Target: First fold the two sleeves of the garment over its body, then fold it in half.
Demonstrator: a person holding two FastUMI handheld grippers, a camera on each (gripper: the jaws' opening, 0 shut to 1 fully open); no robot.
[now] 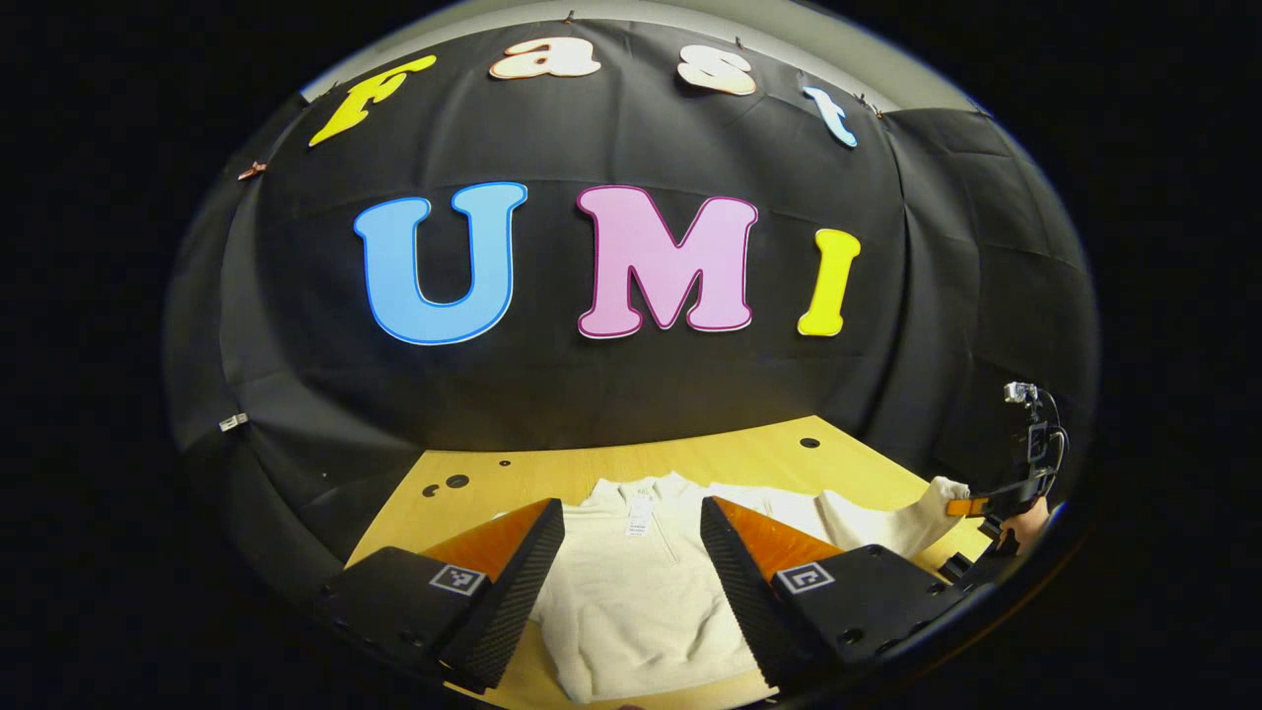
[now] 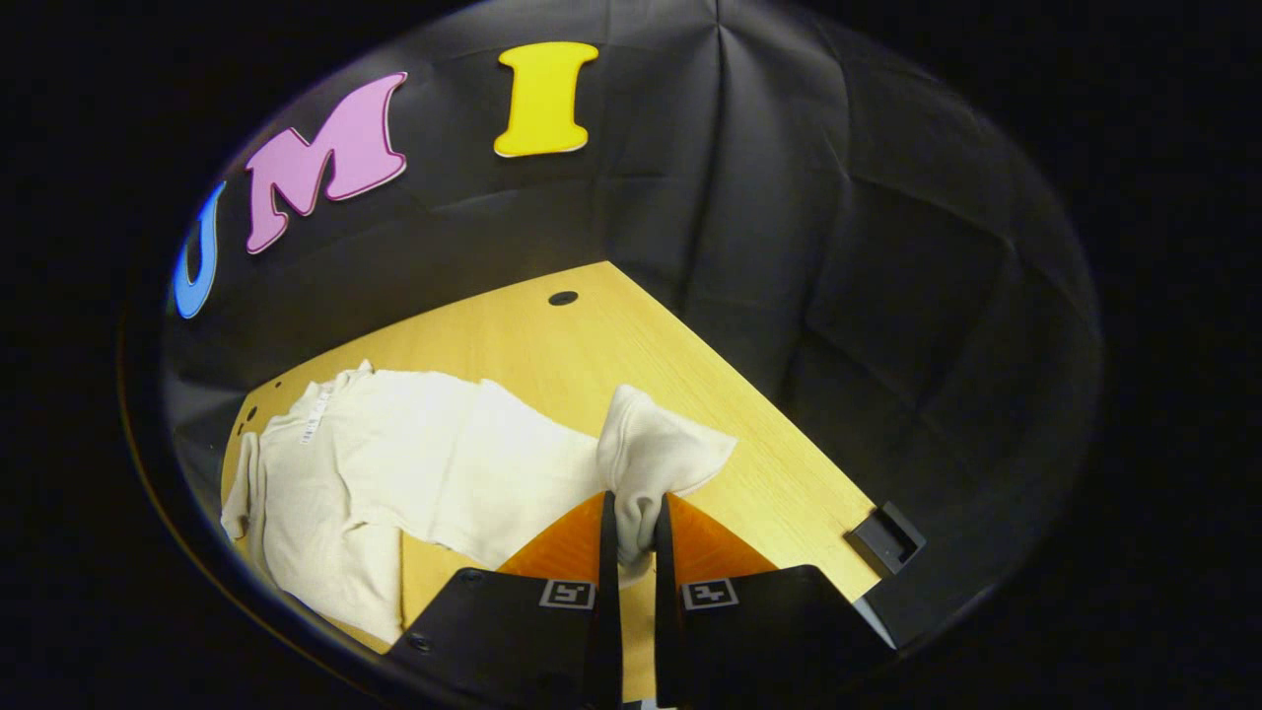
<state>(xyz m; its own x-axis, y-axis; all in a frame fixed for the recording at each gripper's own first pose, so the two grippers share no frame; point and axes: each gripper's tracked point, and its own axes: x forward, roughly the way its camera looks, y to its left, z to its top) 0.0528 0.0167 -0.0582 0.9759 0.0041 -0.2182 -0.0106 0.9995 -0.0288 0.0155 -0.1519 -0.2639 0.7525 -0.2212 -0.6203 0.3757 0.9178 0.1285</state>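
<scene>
place: recording booth | evidence: black cloth wall [image 1: 631,385], bare wooden table [image 2: 552,345] with holes

a light wooden table [image 2: 552,345] with small dark holes [image 2: 563,298] is seen before the black cloth wall [image 2: 838,247]; a small black block [image 2: 885,538] is set at its edge.
</scene>
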